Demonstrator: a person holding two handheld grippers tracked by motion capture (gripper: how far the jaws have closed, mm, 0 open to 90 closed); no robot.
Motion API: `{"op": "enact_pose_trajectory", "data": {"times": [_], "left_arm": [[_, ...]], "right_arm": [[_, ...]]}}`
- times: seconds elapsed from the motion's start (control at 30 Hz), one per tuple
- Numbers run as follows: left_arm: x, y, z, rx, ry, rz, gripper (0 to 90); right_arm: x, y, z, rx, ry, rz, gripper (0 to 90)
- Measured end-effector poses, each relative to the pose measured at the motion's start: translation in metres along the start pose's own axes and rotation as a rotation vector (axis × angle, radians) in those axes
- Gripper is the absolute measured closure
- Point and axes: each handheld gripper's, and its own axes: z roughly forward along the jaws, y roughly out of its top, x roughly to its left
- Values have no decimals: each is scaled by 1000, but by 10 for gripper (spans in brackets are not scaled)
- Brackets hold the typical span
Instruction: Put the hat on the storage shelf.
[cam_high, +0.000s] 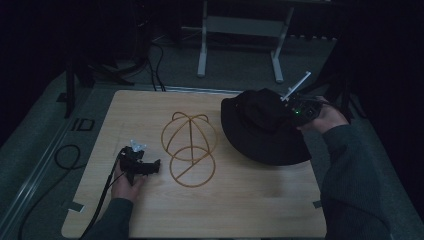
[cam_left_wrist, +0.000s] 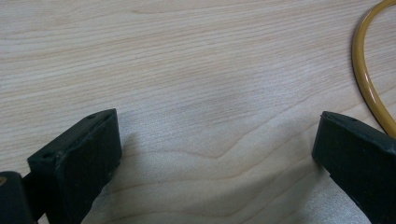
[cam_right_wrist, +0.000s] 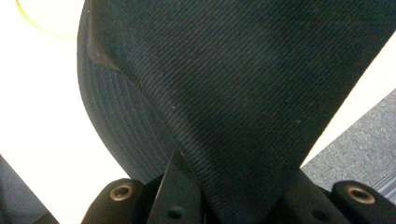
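Note:
A black bucket hat (cam_high: 262, 127) lies on the right part of the wooden table (cam_high: 240, 195). My right gripper (cam_high: 295, 111) is at the hat's crown on its right side, shut on the dark fabric (cam_right_wrist: 243, 93), which bunches between the jaws in the right gripper view. A yellow wire hat stand (cam_high: 189, 147) rests at the table's middle. My left gripper (cam_high: 150, 166) lies low on the table just left of the stand, open, with bare wood (cam_left_wrist: 210, 130) between its fingertips (cam_left_wrist: 88, 154). A curve of the yellow wire (cam_left_wrist: 366, 79) runs along the right edge of the left gripper view.
A white metal frame (cam_high: 240, 40) stands on the carpet beyond the table. Cables (cam_high: 65, 155) lie on the floor to the left. A black cable (cam_high: 102, 200) trails from the left gripper toward the front edge.

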Motion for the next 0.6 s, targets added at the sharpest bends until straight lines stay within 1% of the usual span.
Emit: {"op": "enact_pose_trajectory", "data": {"times": [0.2, 0.37, 0.6], "left_arm": [[0, 0, 0, 0, 0, 0, 15], [0, 0, 0, 0, 0, 0, 15], [0, 0, 0, 0, 0, 0, 15]], "right_arm": [[4, 2, -9, -16, 3, -18, 866], [7, 4, -13, -11, -2, -34, 866], [11, 9, -24, -28, -2, -60, 866]]}}
